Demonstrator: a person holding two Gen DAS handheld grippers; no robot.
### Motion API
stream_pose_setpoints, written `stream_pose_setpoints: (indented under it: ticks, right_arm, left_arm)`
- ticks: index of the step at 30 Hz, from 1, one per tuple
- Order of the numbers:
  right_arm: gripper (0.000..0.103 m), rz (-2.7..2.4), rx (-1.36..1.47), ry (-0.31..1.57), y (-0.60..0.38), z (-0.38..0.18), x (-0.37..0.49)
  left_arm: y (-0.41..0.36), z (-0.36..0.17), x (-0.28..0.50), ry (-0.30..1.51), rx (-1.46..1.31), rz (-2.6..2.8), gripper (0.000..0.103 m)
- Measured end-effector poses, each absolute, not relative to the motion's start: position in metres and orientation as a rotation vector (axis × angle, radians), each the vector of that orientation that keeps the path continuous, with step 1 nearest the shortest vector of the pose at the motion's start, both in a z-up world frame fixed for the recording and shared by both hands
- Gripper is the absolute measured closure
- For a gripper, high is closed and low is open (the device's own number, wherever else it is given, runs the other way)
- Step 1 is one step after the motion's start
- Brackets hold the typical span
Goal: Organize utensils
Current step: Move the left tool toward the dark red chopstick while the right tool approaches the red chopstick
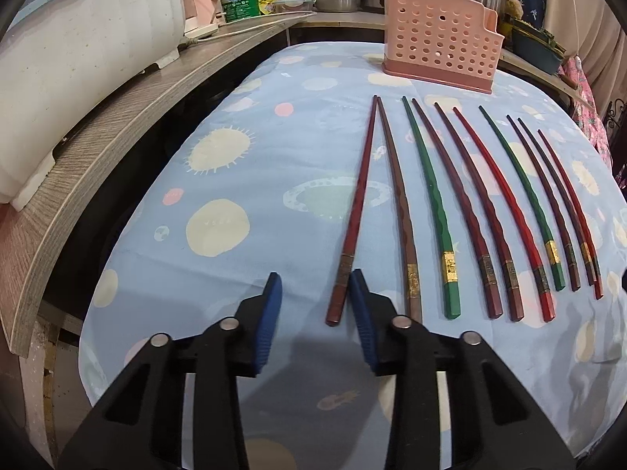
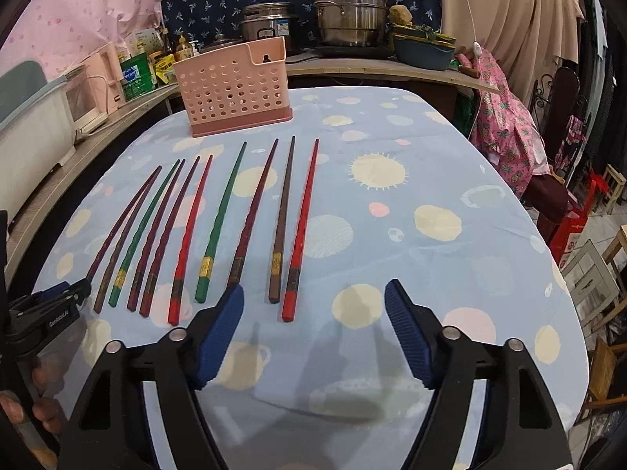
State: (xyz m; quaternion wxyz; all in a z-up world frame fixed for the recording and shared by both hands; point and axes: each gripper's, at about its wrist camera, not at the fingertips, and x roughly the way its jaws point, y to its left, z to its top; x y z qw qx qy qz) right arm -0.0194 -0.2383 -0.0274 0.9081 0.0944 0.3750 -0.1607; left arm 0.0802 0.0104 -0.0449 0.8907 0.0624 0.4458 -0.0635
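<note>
Several chopsticks, dark red, green, brown and bright red, lie side by side on a pale blue patterned cloth (image 1: pixel 219 149). Behind them stands a pink perforated utensil holder (image 1: pixel 443 51) (image 2: pixel 233 90). My left gripper (image 1: pixel 315 278) is open around the near end of the leftmost dark red chopstick (image 1: pixel 352 211); the right pad is close against it, the left pad stands apart. My right gripper (image 2: pixel 313 286) is open wide, with the ends of the brown chopstick (image 2: pixel 280 227) and the bright red chopstick (image 2: pixel 299 235) between its fingers, untouched.
A wooden counter (image 1: pixel 117 133) runs along the left with a white appliance (image 1: pixel 78 51), bottles and steel pots (image 2: pixel 348 11) at the back. Pink clothing hangs over a chair (image 2: pixel 505 125) at the right. A hand (image 2: pixel 43 411) holds the left gripper (image 2: pixel 70 293).
</note>
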Motion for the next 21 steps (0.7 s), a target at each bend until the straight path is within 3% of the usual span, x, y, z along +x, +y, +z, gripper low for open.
stream_pose_setpoints:
  ticks: [11, 21]
  right_arm:
    - [0.079, -0.326, 0.232, 0.838, -0.251, -0.050, 0.017]
    - [0.081, -0.340, 0.227, 0.825, -0.242, -0.053, 0.013]
  left_arm:
    - [0.010, -0.046, 0.080, 0.926, 0.144, -0.126, 0.068]
    - [0.004, -0.047, 0.079, 0.924, 0.203, -0.118, 0.068]
